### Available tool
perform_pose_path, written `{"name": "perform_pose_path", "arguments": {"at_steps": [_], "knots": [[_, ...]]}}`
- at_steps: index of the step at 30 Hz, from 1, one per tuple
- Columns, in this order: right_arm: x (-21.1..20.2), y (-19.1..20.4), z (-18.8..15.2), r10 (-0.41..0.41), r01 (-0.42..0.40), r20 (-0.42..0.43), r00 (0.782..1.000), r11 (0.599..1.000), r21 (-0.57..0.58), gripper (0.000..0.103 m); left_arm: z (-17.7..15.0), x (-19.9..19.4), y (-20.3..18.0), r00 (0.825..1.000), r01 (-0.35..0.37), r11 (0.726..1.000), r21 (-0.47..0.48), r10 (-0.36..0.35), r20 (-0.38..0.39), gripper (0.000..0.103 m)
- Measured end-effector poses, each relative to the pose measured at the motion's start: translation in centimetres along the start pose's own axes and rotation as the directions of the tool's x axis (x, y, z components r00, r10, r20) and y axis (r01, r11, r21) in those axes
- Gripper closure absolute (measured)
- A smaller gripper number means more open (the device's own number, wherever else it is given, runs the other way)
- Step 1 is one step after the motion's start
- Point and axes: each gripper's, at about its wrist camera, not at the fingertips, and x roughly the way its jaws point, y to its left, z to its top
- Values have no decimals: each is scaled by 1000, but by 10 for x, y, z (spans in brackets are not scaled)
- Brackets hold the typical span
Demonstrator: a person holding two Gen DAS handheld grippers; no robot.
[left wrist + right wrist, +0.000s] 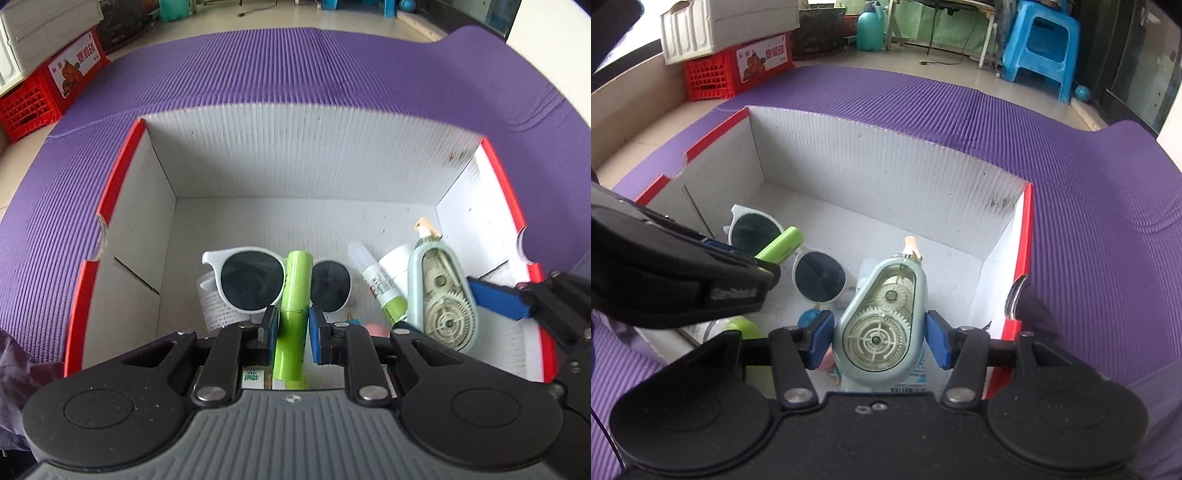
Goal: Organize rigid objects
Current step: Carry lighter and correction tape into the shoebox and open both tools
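A white cardboard box with a red rim (122, 173) (1028, 229) lies open on the purple mat. My left gripper (293, 314) is shut on a lime-green tube (295, 280) and holds it over the white sunglasses (251, 280) in the box. My right gripper (881, 339) is shut on a pale green correction tape dispenser (882, 325), inside the box near its right wall. The left wrist view shows that dispenser (443, 295) with one blue finger (498, 299) beside it. The right wrist view shows the left gripper (764, 266), the tube (785, 243) and the sunglasses (818, 275).
Small white and green bottles (384, 284) lie on the box floor between the sunglasses and the dispenser. The far half of the box floor (295, 218) is bare. Beyond the purple mat (258, 74) are a red crate (709, 79) and a blue stool (1041, 48).
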Motion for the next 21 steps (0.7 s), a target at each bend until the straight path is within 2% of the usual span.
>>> {"name": "perform_pose_path", "arguments": {"at_steps": [7,11,21], "knots": [[0,4,-3,-1,0,-7,1000,1000,-21,47,-5,9,-1,1000,-7,1000,2,7,-24,86],[-6,2,-5,9,-9,-1,1000,1000,-5,37,-9,9,1,1000,-3,1000,-11,3,-28,86],[-30,-2,-17,17,-18,12,1000,999,39,35,-21,-17,12,1000,6,999,-49,-7,-5,86]]}}
